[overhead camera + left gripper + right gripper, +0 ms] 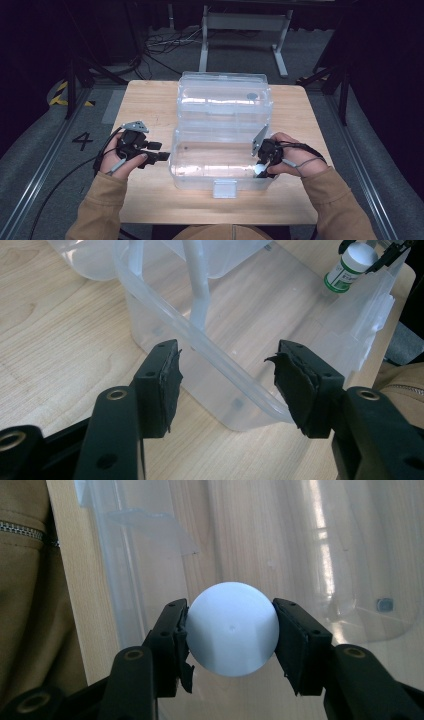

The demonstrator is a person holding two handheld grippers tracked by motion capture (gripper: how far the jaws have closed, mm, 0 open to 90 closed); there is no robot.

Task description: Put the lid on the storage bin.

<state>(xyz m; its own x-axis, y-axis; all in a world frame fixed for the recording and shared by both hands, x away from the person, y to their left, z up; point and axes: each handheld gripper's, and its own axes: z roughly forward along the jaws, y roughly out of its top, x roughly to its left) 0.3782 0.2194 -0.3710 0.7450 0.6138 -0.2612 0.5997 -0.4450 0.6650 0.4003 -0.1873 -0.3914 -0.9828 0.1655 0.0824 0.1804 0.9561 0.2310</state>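
Note:
A clear plastic box (pixel 220 172) stands open on the wooden table (pixel 150 107), its lid (pixel 225 97) folded back behind it. My right gripper (pixel 261 165) reaches over the box's right end and is shut on a small white bottle (pixel 232 627) with a green label (pixel 345 270); both pads press on its round white cap. My left gripper (pixel 161 152) sits just outside the box's left wall, open. In the left gripper view the box's rim (pixel 210 347) runs across the gap between the fingers (pixel 167 385), and neither pad touches it.
A clear latch (pixel 224 189) hangs at the box's front edge, close to the table's near side. Bare wood lies left of the box. Beyond the table are cables (pixel 160 45) on grey floor and a white metal frame (pixel 245 30).

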